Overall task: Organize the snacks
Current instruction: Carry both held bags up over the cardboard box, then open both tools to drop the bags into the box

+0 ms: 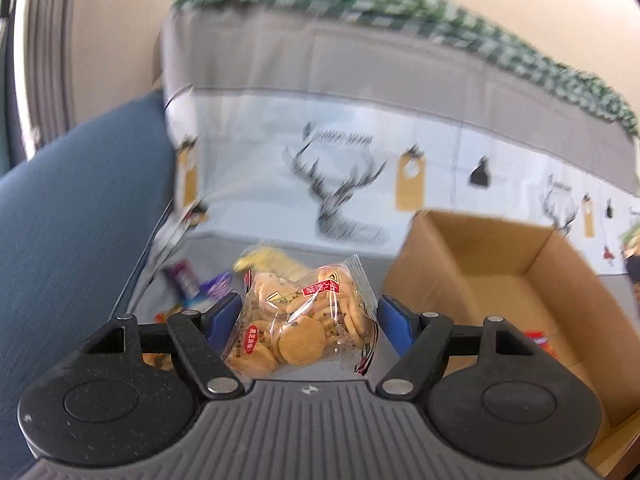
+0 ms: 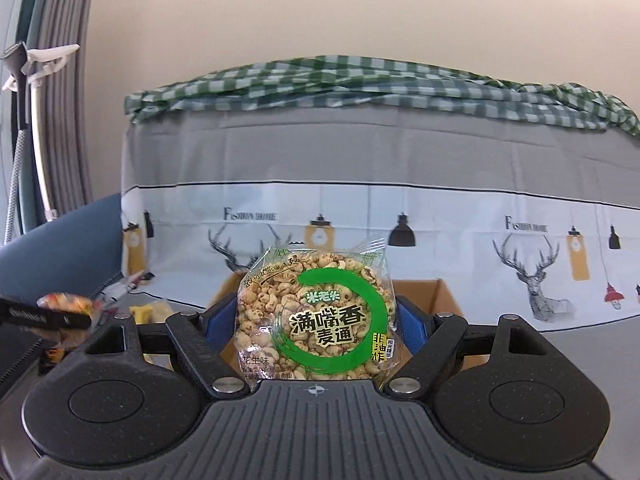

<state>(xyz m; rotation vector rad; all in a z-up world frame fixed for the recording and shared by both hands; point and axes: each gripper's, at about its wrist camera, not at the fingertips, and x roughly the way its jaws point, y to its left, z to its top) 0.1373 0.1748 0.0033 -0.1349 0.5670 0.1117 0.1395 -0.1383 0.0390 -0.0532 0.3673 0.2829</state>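
The open cardboard box (image 1: 500,280) holds a red-wrapped snack (image 1: 540,340) at its near side, while the left gripper (image 1: 304,318) clamps a cookie packet (image 1: 304,320) just left of it and the right gripper (image 2: 316,320) grips a puffed-grain bag (image 2: 316,316) upright before the box

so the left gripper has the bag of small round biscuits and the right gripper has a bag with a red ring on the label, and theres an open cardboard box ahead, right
One thing is off: the ring on the right gripper's puffed snack bag is green, not red, as the right wrist view shows. The rest holds: the left gripper has the bag of small round biscuits between its fingers, and an open cardboard box is ahead.
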